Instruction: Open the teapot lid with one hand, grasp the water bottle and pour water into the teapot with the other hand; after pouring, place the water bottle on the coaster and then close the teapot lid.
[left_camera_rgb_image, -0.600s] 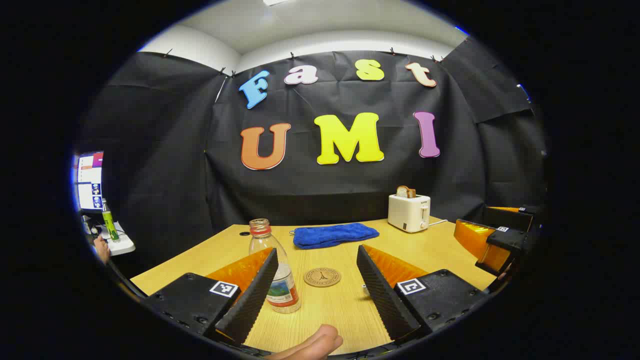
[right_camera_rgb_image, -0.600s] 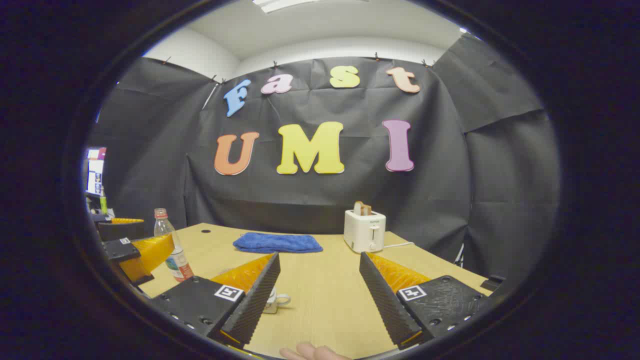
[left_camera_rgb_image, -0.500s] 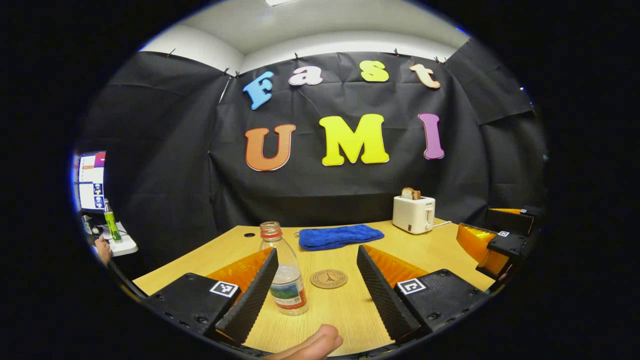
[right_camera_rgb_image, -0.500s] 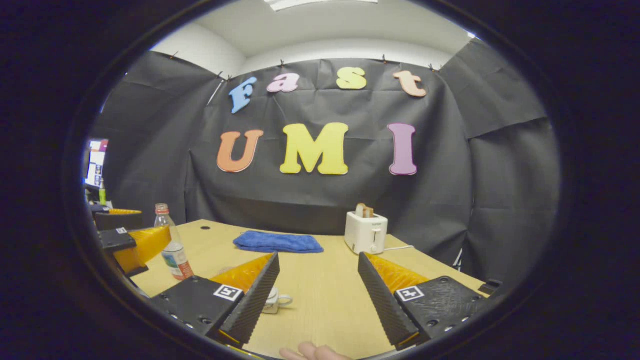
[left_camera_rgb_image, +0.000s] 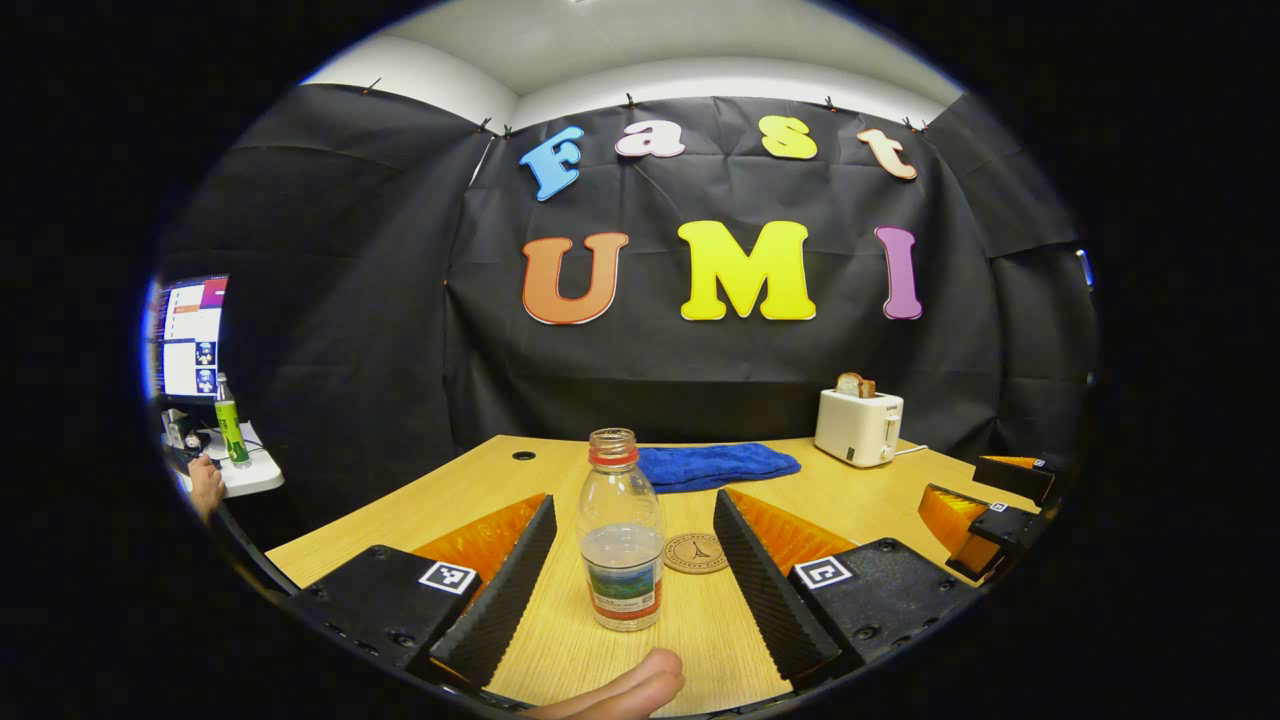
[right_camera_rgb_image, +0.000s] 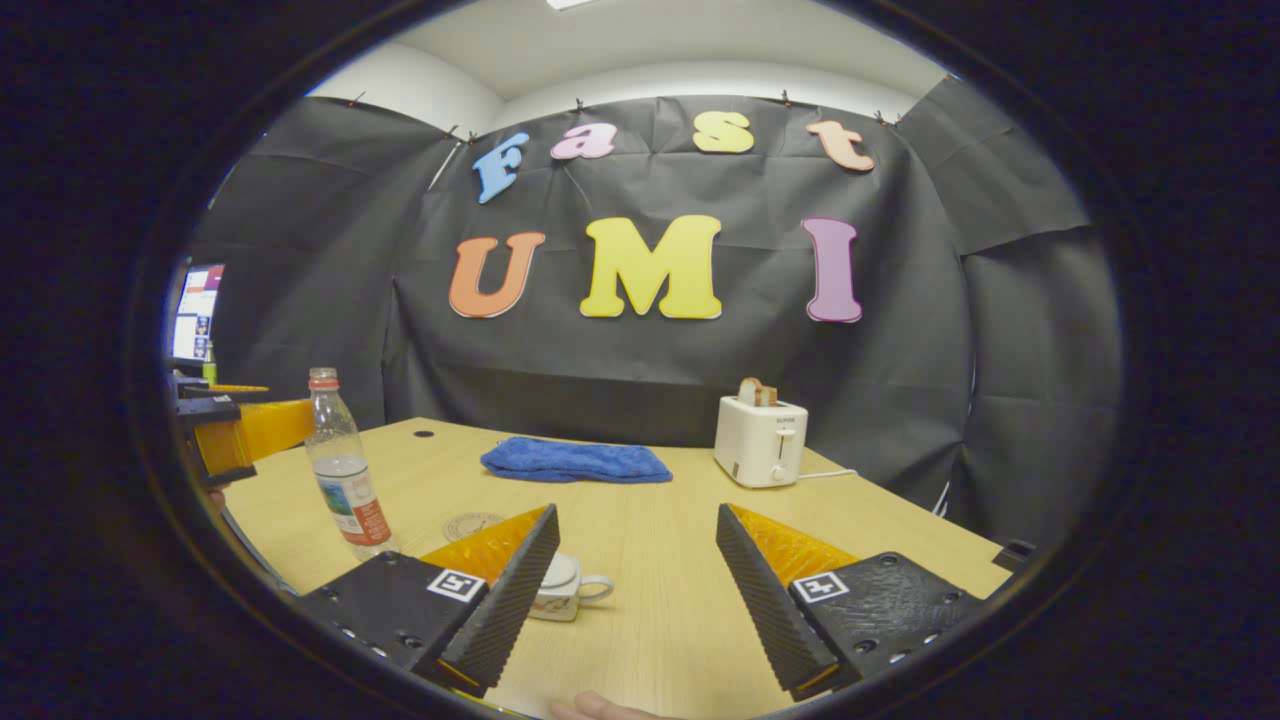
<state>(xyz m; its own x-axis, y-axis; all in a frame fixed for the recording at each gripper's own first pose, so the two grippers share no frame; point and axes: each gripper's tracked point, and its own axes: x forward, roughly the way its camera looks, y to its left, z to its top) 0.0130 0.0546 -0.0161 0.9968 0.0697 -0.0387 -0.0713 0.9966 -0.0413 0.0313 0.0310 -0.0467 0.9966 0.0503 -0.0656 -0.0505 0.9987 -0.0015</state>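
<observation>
Left claw lines up on the bottle

The left claw (left_camera_rgb_image: 632, 570), fingers spread wide and gripping nothing, now has the bottle (left_camera_rgb_image: 621, 545) standing between them instead of off by its left finger (cap off, part full). The coaster (left_camera_rgb_image: 695, 552) lies just behind the bottle. The right claw (right_camera_rgb_image: 632, 575), also spread, hovers by the teapot (right_camera_rgb_image: 562, 588), lid still on; grasping looks next.
</observation>
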